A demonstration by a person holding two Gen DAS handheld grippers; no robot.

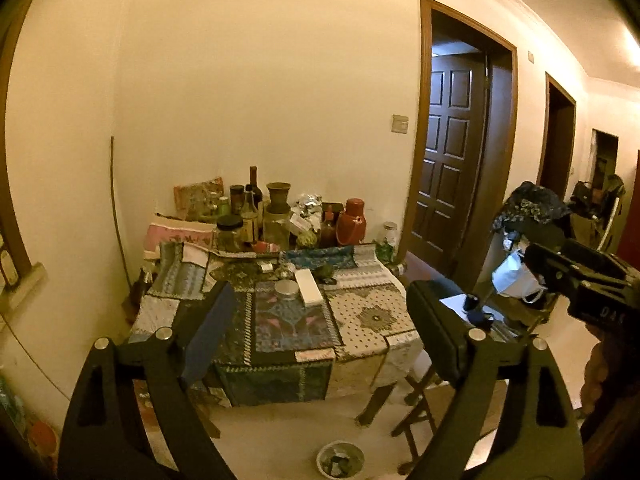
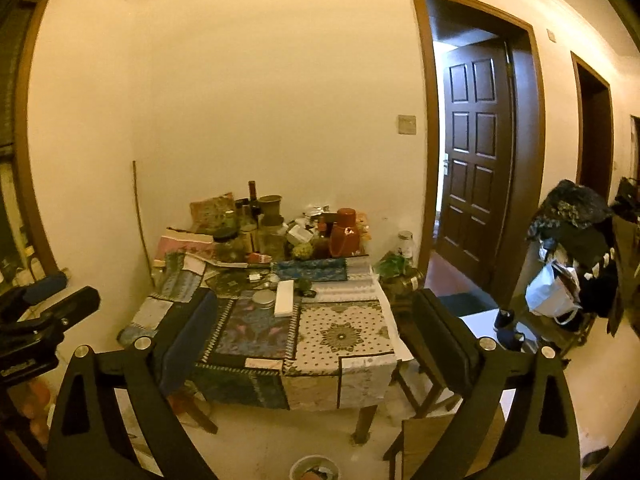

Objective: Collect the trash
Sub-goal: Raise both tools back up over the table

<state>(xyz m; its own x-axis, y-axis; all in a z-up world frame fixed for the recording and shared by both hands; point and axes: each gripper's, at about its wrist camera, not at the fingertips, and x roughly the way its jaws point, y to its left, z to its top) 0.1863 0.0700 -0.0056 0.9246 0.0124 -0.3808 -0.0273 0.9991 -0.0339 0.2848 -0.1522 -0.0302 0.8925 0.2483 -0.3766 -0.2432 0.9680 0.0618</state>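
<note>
A small white bin [image 1: 340, 460] with dark scraps in it stands on the floor in front of the table; its rim [image 2: 315, 469] also shows at the bottom of the right wrist view. Crumpled silvery wrapping [image 1: 308, 205] lies among the bottles at the back of the table. My left gripper [image 1: 322, 294] is held up, open, with nothing between its fingers. My right gripper [image 2: 316, 300] is likewise open and holds nothing. Both point over the patchwork-covered table [image 1: 372, 320] from a distance.
Bottles, jars and a red flask [image 1: 351, 222] crowd the table's back; a white box [image 1: 309, 287] and a round tin [image 1: 287, 289] lie mid-table. A folding stool [image 1: 416, 408] stands at the right. A brown door [image 1: 452, 160] is ajar. A rack with bags [image 2: 560, 280] fills the hallway side.
</note>
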